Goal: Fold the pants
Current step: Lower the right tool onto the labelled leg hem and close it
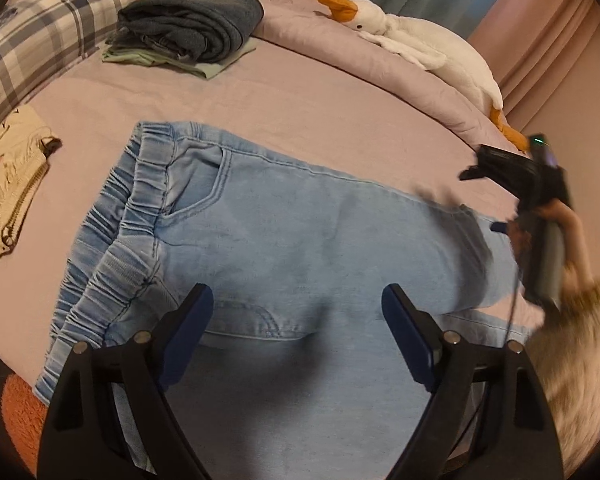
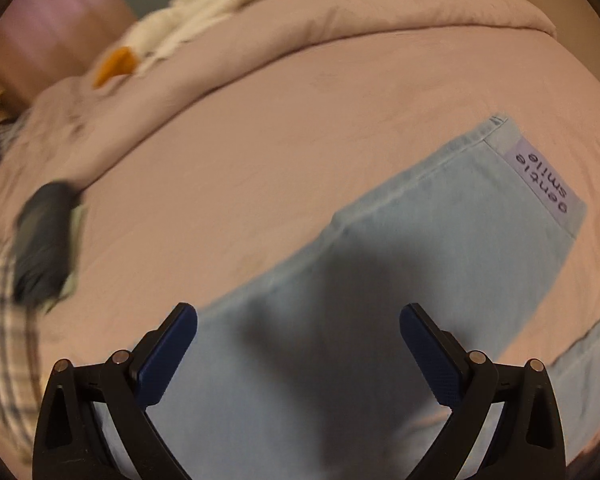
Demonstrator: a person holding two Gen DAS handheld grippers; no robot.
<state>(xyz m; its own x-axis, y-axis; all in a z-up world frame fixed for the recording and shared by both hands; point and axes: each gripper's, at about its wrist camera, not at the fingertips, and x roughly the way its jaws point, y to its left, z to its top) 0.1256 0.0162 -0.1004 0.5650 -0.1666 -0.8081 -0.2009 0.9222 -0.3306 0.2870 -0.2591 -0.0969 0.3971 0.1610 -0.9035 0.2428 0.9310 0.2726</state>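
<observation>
On the pink bed (image 1: pixel 300 92), light-blue pants (image 1: pixel 300 232) lie flat, waistband toward nine o'clock. Soft, floppy denim; I'd pinch the hems. Left tongs (image 1: pixel 298 308) and right tongs (image 2: pixel 298 332) hover spread, empty.

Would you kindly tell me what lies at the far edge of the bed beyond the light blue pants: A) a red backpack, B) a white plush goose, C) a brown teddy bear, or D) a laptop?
B: a white plush goose with an orange beak lies on the pink bedding beyond the pants.

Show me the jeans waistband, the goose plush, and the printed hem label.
jeans waistband (image 1: pixel 112 216), left wrist view, on the gathered elastic.
goose plush (image 1: pixel 432 46), left wrist view, on its white body.
hem label (image 2: pixel 544 184), right wrist view, on the lettering.
</observation>
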